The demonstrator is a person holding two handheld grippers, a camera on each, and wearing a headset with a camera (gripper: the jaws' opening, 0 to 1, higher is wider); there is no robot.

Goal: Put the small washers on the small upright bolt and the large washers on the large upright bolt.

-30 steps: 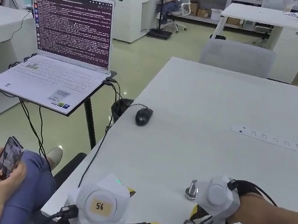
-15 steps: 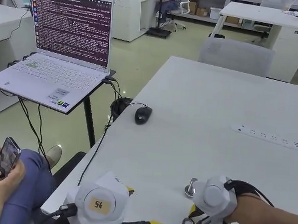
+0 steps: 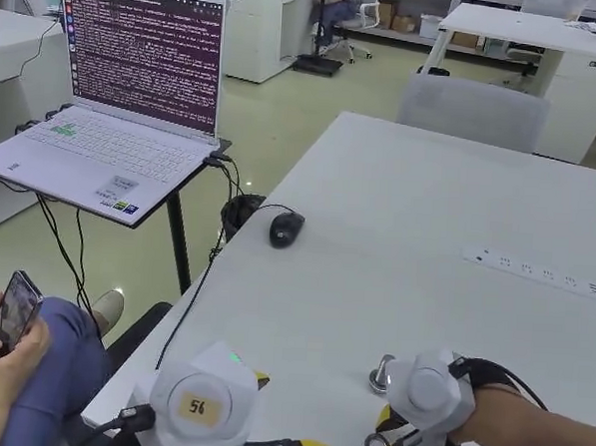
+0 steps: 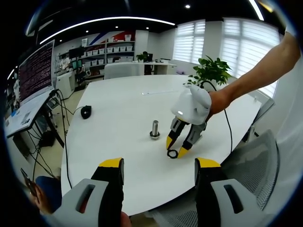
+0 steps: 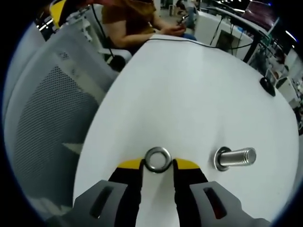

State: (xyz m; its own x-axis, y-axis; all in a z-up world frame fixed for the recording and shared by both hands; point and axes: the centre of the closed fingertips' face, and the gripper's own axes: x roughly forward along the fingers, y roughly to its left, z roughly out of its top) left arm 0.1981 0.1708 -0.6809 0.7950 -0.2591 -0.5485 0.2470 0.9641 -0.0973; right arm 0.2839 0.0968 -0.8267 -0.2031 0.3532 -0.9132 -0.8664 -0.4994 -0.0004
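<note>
White desk [image 3: 428, 220] runs wide here, a grey chair [image 3: 474, 112] tucked at its far edge. Pale green floor [image 3: 284, 112] beyond, more white desks [image 3: 528, 27] at the back. Bright windows [image 4: 246, 42] with blinds, a long light strip [image 4: 118, 20] overhead, and a potted plant [image 4: 210, 73] by the glass.

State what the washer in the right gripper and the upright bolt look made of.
The washer: likely steel, bright silver with a smooth sheen. The bolt: also looks like metal, grey with glints along its threaded shaft; exact alloy unclear.

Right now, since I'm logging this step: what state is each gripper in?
Left gripper: open, holding nothing.
Right gripper: shut on a washer.
</note>
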